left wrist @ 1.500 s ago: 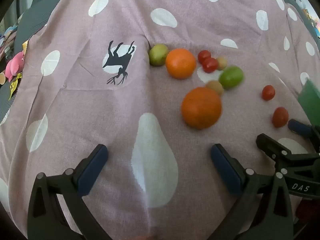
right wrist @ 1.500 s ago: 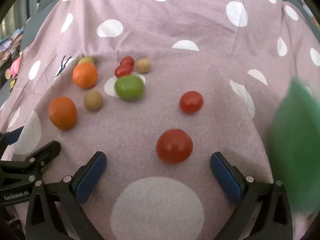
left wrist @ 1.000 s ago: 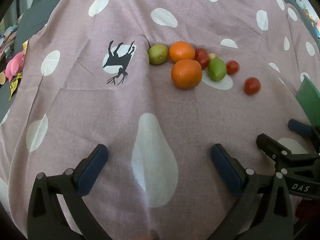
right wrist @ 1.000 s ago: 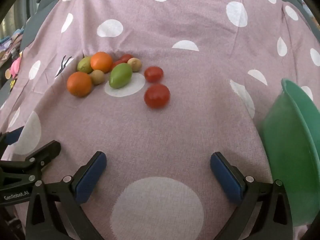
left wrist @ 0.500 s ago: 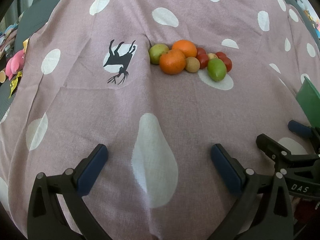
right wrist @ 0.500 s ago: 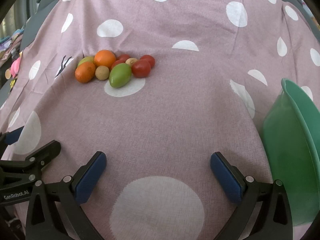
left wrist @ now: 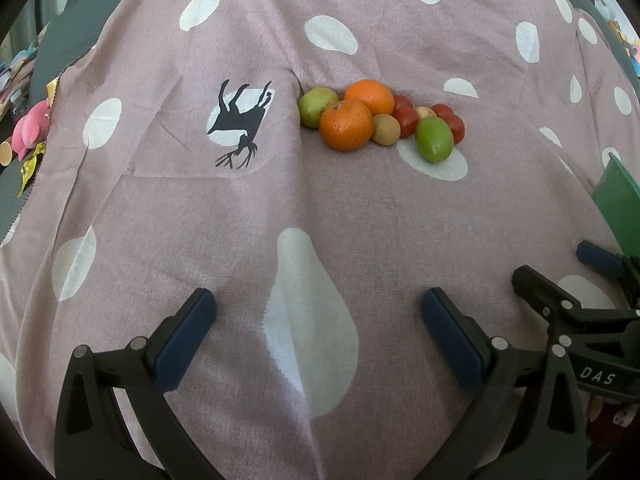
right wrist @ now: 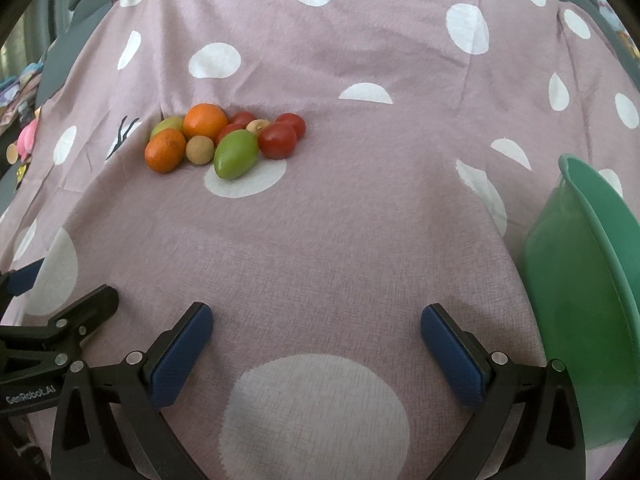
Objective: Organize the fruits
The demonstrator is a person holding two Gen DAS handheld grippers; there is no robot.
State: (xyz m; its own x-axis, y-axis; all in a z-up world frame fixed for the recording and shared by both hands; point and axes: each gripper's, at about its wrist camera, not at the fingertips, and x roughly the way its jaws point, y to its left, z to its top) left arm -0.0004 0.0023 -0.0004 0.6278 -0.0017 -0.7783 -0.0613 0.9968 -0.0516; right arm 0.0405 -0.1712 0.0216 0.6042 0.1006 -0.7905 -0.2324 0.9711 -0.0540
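Observation:
A cluster of fruit lies on the mauve polka-dot cloth, well ahead of both grippers. It holds two oranges, a green oval fruit, a yellow-green fruit, a small brown fruit and several red tomatoes. My left gripper is open and holds nothing. My right gripper is open too, with only cloth between its fingers. A green bowl stands tilted at the right, beside the right gripper.
The cloth drapes over a rounded grey surface and carries a black deer print left of the fruit. Pink toys and clutter sit past the cloth's left edge. Each gripper shows at the edge of the other's view.
The fruits rolled away from the grippers and gathered into one tight cluster far up the cloth. The green bowl stopped blurring and now rests at the right. Both grippers stayed open.

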